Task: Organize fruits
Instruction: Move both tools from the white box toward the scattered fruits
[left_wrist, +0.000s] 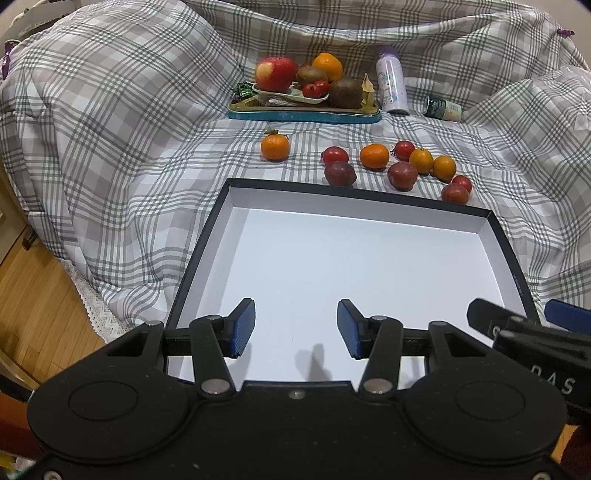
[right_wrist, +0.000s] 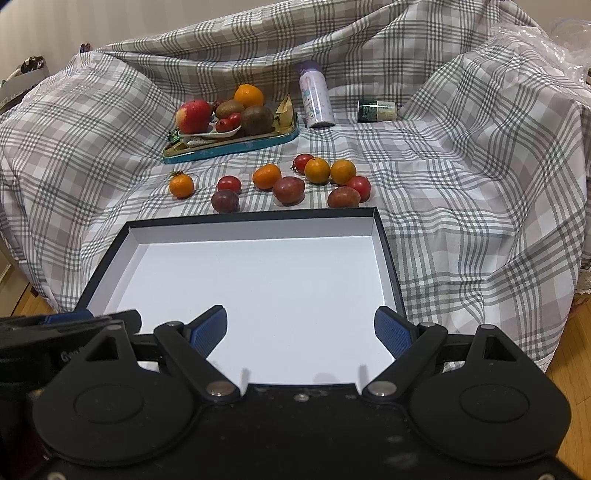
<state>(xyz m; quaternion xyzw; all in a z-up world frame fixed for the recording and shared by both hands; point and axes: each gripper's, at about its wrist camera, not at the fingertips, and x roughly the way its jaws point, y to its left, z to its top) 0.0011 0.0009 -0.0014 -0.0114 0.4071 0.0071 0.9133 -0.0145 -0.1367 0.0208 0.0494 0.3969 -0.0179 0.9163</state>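
**Box empty, fruit not yet sorted**

Both tools hang over the near edge of the box (left_wrist: 369, 266), holding nothing: the left tool (left_wrist: 295, 328) has its jaws spread, and the right tool (right_wrist: 300, 330) spreads wider. The white box floor is bare, so by the look of it no sorting has begun. Just past its far edge, loose fruits (right_wrist: 288, 190) lie scattered on the checked cloth (left_wrist: 110, 147): oranges, small red ones, dark plums. Farther back a tray (right_wrist: 236, 146) carries an apple, kiwis and an orange, a bottle (right_wrist: 316, 98) beside it. What lies under the cloth is hidden.
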